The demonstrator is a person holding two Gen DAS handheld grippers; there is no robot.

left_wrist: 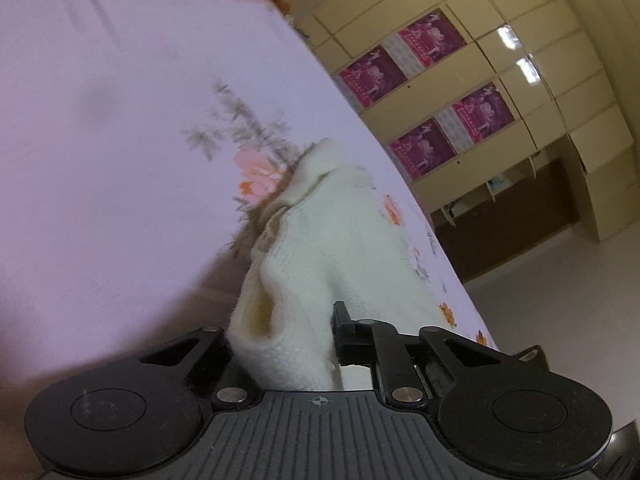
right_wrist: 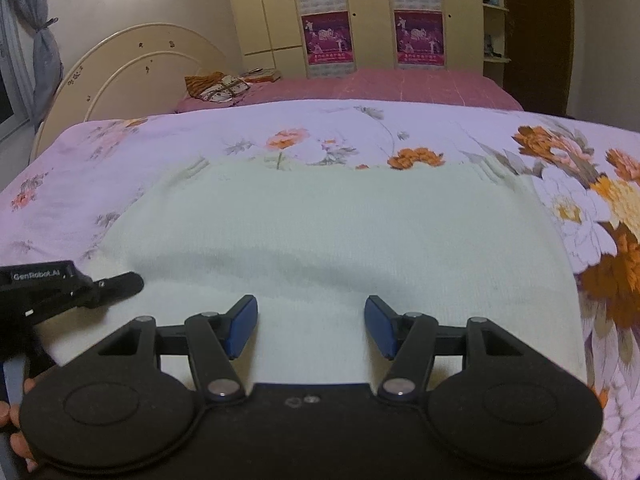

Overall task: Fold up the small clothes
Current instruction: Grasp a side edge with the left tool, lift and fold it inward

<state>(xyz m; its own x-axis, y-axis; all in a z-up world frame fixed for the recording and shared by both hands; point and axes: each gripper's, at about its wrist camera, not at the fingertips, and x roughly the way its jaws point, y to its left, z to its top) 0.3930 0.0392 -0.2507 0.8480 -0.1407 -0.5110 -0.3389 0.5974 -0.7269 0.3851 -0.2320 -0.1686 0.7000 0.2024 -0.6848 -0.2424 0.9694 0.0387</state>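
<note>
A cream knit garment lies spread flat on the lilac floral bedspread. My right gripper hovers over the garment's near edge, open, and its blue pads grip nothing. At the garment's left edge is my left gripper, held by a hand. In the left wrist view the left gripper is shut on a bunched fold of the garment, which rises in a ridge from the bedspread. Cloth hides its left finger.
The bed's edge runs along the right in the left wrist view, with pale floor beyond it. Behind the bedspread are a pink sheet, folded items, a curved headboard and a wardrobe with magenta posters.
</note>
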